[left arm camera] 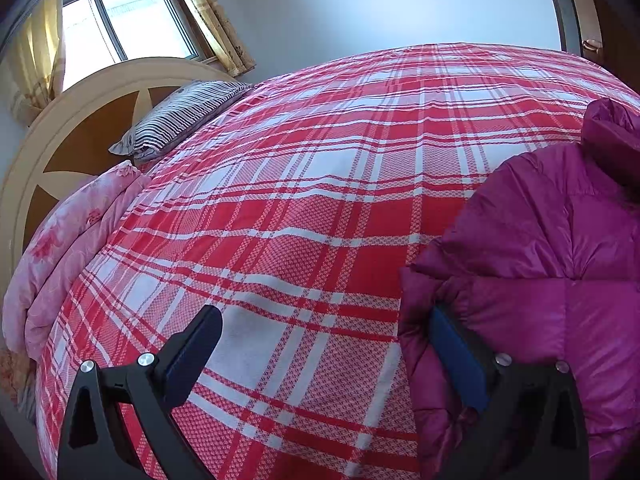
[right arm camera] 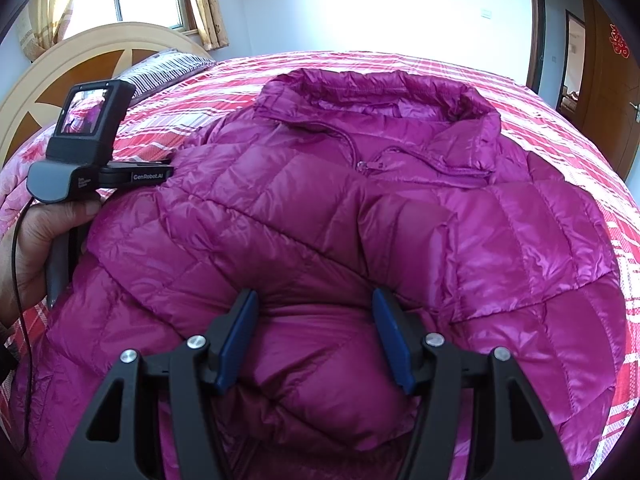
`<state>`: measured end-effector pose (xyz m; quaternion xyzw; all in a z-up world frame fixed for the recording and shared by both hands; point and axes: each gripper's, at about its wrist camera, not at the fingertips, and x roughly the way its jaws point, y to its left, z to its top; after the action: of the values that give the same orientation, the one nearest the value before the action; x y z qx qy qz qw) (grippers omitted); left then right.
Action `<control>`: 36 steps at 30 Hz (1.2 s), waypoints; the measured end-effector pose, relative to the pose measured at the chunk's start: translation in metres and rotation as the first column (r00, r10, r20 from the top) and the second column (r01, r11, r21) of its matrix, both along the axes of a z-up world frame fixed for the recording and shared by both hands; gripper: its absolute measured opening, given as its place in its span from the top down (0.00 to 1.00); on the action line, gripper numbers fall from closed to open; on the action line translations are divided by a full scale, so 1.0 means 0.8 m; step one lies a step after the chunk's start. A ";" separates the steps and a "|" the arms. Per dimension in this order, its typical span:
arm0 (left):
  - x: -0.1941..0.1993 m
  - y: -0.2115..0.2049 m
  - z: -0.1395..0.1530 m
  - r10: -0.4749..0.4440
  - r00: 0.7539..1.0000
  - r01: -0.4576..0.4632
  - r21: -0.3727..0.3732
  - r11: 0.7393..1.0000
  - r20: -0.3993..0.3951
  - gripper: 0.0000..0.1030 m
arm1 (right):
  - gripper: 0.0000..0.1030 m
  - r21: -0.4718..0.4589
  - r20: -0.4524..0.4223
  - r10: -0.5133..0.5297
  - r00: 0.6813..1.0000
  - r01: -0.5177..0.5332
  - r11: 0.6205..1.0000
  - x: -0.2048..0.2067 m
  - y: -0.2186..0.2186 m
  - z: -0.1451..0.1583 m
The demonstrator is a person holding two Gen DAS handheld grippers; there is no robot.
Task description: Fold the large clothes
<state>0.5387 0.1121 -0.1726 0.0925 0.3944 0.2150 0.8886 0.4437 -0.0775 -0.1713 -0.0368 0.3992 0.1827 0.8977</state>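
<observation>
A magenta puffer jacket (right arm camera: 400,208) lies front-up on the red plaid bedspread (left arm camera: 304,208), collar toward the far side. One sleeve is folded across its chest. My right gripper (right arm camera: 314,320) sits over the jacket's near hem. A puffy fold fills the gap between its blue pads (right arm camera: 236,344), and they press on it. In the left wrist view the jacket (left arm camera: 540,240) is at the right. My left gripper (left arm camera: 324,340) is open wide at the jacket's left edge. Its right finger (left arm camera: 456,360) is nestled into the fabric and its left finger (left arm camera: 196,352) is over bare bedspread.
A striped pillow (left arm camera: 180,120) and a pink floral quilt (left arm camera: 68,248) lie by the round wooden headboard (left arm camera: 80,128) at the left. A curtained window (left arm camera: 120,20) is behind. A hand (right arm camera: 36,248) holds the left gripper's handle. A wooden door (right arm camera: 612,92) stands at the far right.
</observation>
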 end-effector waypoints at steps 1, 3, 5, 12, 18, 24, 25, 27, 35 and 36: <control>0.000 0.000 0.000 0.000 1.000 0.000 0.000 1.000 0.000 0.01 | 0.39 0.000 0.000 0.000 1.000 0.000 1.000 0.000 0.000 0.000; 0.000 0.000 0.000 0.000 1.000 0.000 0.000 1.000 0.001 0.01 | 0.39 0.000 -0.001 0.000 1.000 0.000 1.000 0.000 0.000 0.000; 0.000 0.000 0.000 0.000 1.000 0.000 -0.001 1.000 0.000 0.01 | 0.39 0.001 0.000 0.000 1.000 0.000 1.000 0.000 0.000 0.000; 0.000 0.000 0.000 0.000 1.000 0.000 0.001 1.000 0.001 0.01 | 0.39 0.000 0.000 0.000 1.000 0.000 1.000 0.000 0.000 0.000; 0.000 0.000 0.000 -0.001 1.000 0.001 0.000 1.000 0.001 0.01 | 0.39 0.000 0.000 0.000 1.000 0.000 1.000 0.000 0.000 0.000; 0.000 0.000 0.000 -0.001 1.000 0.001 0.000 1.000 0.001 0.01 | 0.39 0.000 0.000 0.000 1.000 0.000 1.000 0.000 0.000 0.000; 0.000 0.000 0.000 -0.001 1.000 0.001 -0.001 1.000 0.001 0.01 | 0.39 0.000 0.000 0.000 1.000 0.000 1.000 0.000 0.000 0.000; -0.001 0.000 0.001 -0.002 1.000 0.002 -0.004 1.000 0.001 0.01 | 0.39 0.001 0.000 0.000 1.000 0.000 1.000 0.000 0.000 0.000; -0.041 -0.021 0.080 0.048 0.983 -0.045 -0.017 0.999 0.178 0.01 | 0.39 0.004 0.000 0.000 1.000 0.000 1.000 0.000 0.000 -0.001; -0.047 -0.036 0.092 0.020 0.977 -0.015 -0.023 1.000 0.210 0.01 | 0.39 0.002 0.001 0.000 1.000 0.000 1.000 -0.001 0.000 -0.001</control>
<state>0.5007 0.0833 -0.0988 0.0563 0.3013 0.2272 0.9244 0.4431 -0.0779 -0.1722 -0.0359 0.3987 0.1832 0.8979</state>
